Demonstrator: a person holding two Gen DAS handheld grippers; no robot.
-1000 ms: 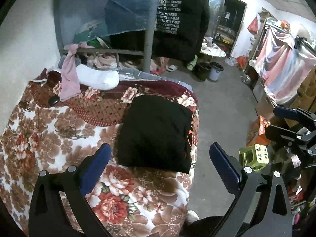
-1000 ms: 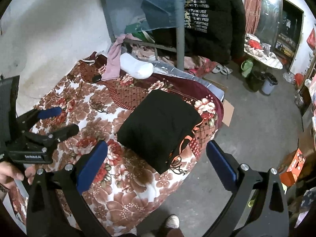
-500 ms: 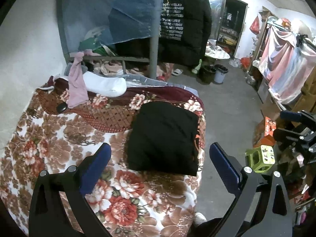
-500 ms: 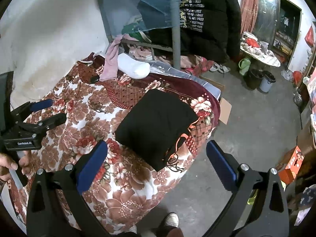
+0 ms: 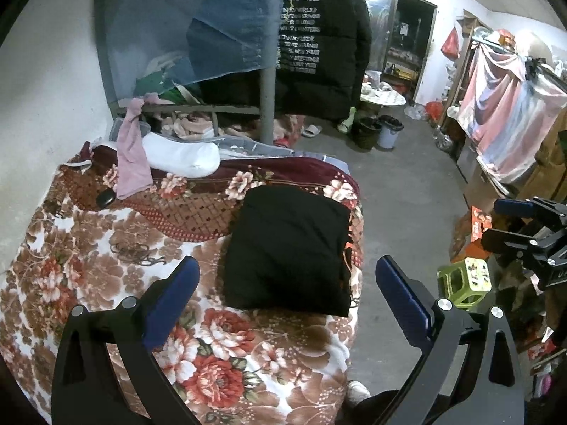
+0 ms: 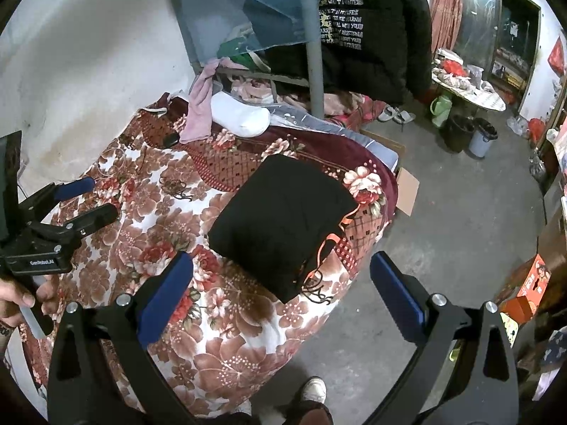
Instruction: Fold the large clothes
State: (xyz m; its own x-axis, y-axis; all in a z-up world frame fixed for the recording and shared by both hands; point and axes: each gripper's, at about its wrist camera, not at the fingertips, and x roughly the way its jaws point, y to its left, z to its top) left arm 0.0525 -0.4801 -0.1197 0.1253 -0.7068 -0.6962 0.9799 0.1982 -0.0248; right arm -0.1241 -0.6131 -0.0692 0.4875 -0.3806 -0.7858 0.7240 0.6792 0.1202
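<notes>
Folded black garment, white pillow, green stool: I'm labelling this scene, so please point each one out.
Folded black garment (image 6: pixel 280 223): right wrist view, middle of its top face.
White pillow (image 5: pixel 180 156): left wrist view, middle of its body.
Green stool (image 5: pixel 467 279): left wrist view, on its seat.

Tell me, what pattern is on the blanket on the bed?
Big red and brown flowers on white; the blanket shows best in the right wrist view.

Dim, cool indoor light; glare on the glass door (image 6: pixel 483 10); fisheye bending and black corners; slight softness.
</notes>
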